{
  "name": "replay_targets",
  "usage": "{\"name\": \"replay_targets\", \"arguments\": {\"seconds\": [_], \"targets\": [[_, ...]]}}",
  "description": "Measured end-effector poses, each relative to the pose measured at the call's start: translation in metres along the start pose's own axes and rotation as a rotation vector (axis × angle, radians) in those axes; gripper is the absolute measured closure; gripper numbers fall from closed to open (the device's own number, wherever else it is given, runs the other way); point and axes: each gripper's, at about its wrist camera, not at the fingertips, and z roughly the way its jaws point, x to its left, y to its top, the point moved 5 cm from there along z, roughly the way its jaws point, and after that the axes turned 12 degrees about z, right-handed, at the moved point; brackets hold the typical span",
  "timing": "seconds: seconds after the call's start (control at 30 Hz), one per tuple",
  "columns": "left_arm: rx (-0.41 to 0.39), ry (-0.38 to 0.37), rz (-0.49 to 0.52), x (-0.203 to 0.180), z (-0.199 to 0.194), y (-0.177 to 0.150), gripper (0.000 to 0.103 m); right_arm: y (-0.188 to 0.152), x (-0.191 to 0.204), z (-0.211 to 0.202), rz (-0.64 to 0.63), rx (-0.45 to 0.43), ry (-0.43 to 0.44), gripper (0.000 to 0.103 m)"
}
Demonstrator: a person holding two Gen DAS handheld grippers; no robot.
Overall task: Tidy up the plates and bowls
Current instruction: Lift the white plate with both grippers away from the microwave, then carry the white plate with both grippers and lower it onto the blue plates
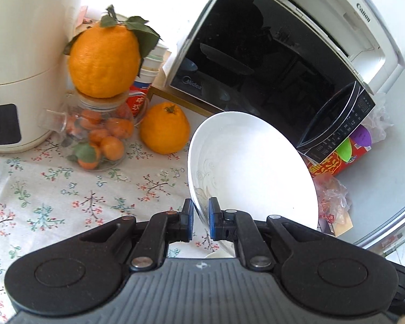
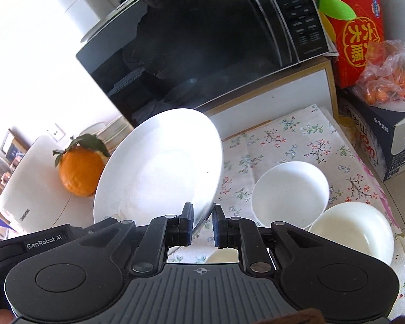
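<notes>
A large white deep plate (image 1: pixel 253 167) hangs tilted above the floral tablecloth (image 1: pixel 67 189), held at two opposite spots on its rim. My left gripper (image 1: pixel 201 216) is shut on the plate's left rim. My right gripper (image 2: pixel 203 218) is shut on the right rim of the same plate (image 2: pixel 159 170). The left gripper's black body shows at the lower left of the right wrist view. Two small white bowls (image 2: pixel 289 194) (image 2: pixel 356 232) sit on the cloth to the right. A third white dish (image 2: pixel 221 256) shows partly under the right gripper.
A black microwave (image 1: pixel 256 54) stands close behind the plate, with a white printer (image 1: pixel 351 13) on top. Left of it are a large orange (image 1: pixel 104 59) on a jar of tangerines (image 1: pixel 100 135), another orange (image 1: pixel 164 128) and a white appliance (image 1: pixel 13 67). A red box (image 2: pixel 356 35) and a bag of fruit (image 2: pixel 391 81) lie at the right.
</notes>
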Motion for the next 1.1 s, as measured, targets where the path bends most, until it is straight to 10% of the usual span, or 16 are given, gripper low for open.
{"name": "replay_targets", "arguments": {"seconds": [1.1], "targets": [[0.222,0.052,-0.01,0.089,-0.095,-0.137,0.093,-0.185,0.028,-0.022,-0.207,0.3,-0.072,0.086]]}}
